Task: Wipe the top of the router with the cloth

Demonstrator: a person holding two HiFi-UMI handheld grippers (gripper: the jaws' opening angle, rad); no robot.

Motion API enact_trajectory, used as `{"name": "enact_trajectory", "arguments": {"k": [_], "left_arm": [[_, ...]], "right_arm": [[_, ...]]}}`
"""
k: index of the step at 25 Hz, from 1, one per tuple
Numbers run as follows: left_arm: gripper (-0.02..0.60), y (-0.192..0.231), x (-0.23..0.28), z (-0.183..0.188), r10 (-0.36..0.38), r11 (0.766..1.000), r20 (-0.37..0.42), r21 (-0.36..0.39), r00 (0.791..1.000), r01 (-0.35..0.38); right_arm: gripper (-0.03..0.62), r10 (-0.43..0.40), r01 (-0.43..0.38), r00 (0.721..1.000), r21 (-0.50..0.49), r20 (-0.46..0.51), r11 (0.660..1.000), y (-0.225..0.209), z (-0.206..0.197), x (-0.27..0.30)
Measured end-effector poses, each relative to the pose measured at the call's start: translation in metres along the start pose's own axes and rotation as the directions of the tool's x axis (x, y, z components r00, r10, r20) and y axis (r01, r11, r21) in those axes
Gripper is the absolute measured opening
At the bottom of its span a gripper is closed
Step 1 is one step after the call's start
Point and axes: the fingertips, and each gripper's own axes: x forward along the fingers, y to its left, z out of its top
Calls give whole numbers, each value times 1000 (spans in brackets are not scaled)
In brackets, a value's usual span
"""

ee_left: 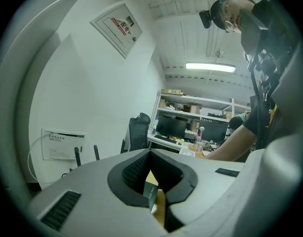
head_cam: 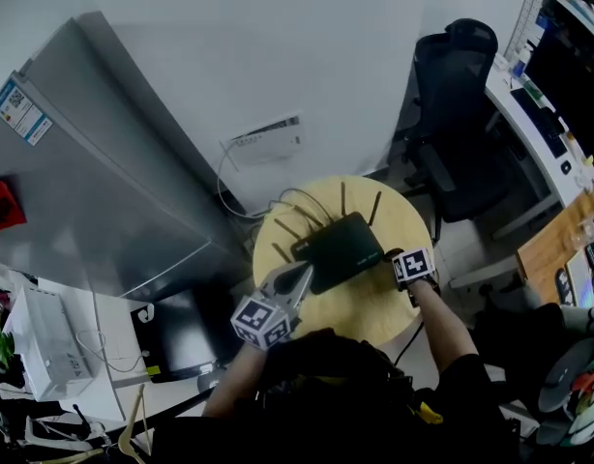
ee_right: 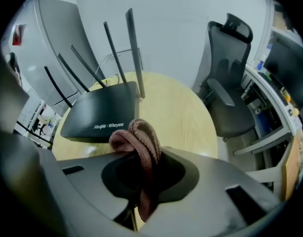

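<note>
On the left, the left gripper (head_cam: 299,276) has its jaws pressed nearly together on what looks like the near-left corner of the black router (head_cam: 341,249), which lies flat in the middle of the round wooden table (head_cam: 374,309), its antennas (ee_right: 134,48) along its far edge. On the right, the right gripper (ee_right: 141,181) pinches a bunched pinkish-brown cloth (ee_right: 138,139) just off the router's near-right edge. I judge that wiping has not yet begun: the cloth must next go down onto the top and sweep left, stopping short of the antennas.
</note>
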Motion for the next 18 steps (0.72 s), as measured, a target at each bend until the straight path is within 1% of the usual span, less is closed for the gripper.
{"name": "enact_trajectory", "arguments": {"k": [2,3,5,6,9,11,13,15,18], "left_arm": [[-3,-1,2,3,-11,1000,7,9,1000,11],[-3,-2,3,6,-12,1000,9,15,1000,12],[-3,-3,5,10,-10,1000,14,24,1000,10],[-3,-3,6,11,-8,1000,17,28,1000,8],[-3,-5,9,11,4,999,17,33,1000,-4],[-3,-7,11,10,20,999,15,43,1000,-20],[-3,-8,13,11,52,996,20,65,998,-53],[-3,-8,13,10,90,993,28,77,996,-92],[-3,-10,11,5,115,992,34,52,993,-117]], "right_arm": [[61,-23,19,998,63,59,998,-10,4,-8],[61,-21,12,996,100,87,995,-14,6,-12],[61,3,-24,990,151,139,988,-17,9,-22],[61,17,-44,986,159,165,986,-16,10,-26],[61,51,-80,970,117,237,990,-9,11,-38],[61,58,-79,963,70,264,994,-4,9,-45],[61,61,-76,959,43,276,996,-2,7,-50],[61,83,-99,949,38,305,994,1,8,-56],[61,127,-149,930,40,346,988,6,7,-64]]}}
